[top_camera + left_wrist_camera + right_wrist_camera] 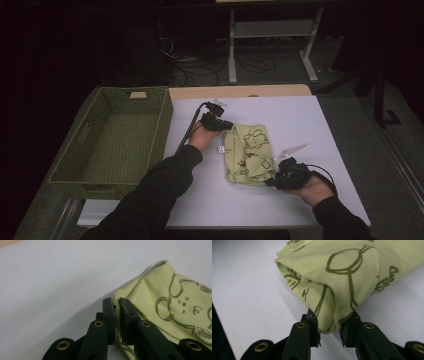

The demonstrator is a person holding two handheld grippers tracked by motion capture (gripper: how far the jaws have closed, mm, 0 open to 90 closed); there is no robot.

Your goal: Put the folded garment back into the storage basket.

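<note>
Near edge, lower right of high view: right gripper (pixel 278 176) clamped on the near-right corner of the folded green cloth (pixel 248 155); right gripper view confirms a thick bunched fold (pixel 329 302) pinched between the jaws, several layers deep. Mid-frame: cloth lying flat on the white table (pixel 300 120), centre-right of the top, cartoon print up, small white tag (pixel 220 149) poking out at its left edge. Just beyond, left of centre: left gripper (pixel 226 125) clenched on the far-left corner; left gripper view shows jaws nearly together with a thin cloth edge (pixel 117 305) trapped between the pads. Further left: green woven basket (pixel 112 135), nothing visible inside, well apart from the cloth. Step in hand, by judgement: both diagonal corners secured, ready for a lift or another fold. Next move likely needs both hands raised together, tension kept even so the thin left-side bite does not slip, then carried left over the basket rim. Risk: fold opening up mid-air if one side leads. Far background dark, desk legs and cables on floor.
</note>
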